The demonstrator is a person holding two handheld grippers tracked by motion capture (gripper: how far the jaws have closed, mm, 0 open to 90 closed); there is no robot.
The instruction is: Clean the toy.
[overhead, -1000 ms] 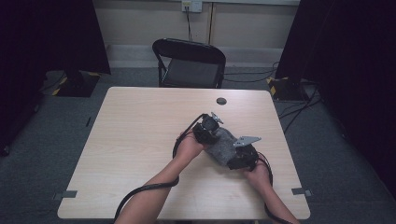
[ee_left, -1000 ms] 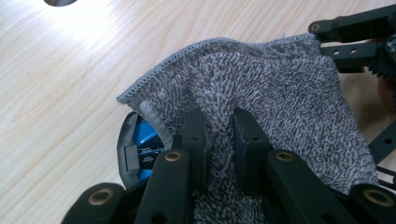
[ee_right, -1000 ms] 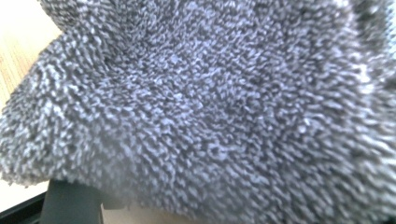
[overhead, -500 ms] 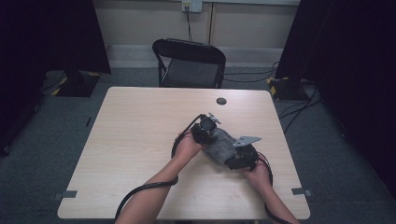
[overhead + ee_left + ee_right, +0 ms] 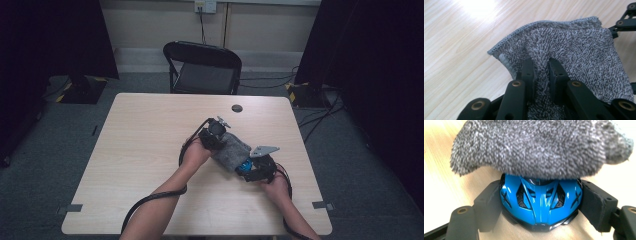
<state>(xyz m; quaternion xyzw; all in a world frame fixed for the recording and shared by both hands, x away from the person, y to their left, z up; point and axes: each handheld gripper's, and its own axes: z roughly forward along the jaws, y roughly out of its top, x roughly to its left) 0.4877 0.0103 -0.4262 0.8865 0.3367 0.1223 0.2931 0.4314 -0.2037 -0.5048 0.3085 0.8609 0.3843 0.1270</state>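
High view: both grippers meet near the right of the pale wooden table [image 5: 150,150]. Left gripper [image 5: 541,72] pinches the grey terry cloth [image 5: 574,57]; right gripper [image 5: 541,202] clamps a glossy blue toy car [image 5: 541,202], cloth draped over it.

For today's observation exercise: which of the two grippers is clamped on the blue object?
The right gripper: its fingers flank the blue object; the left gripper pinches the grey cloth.
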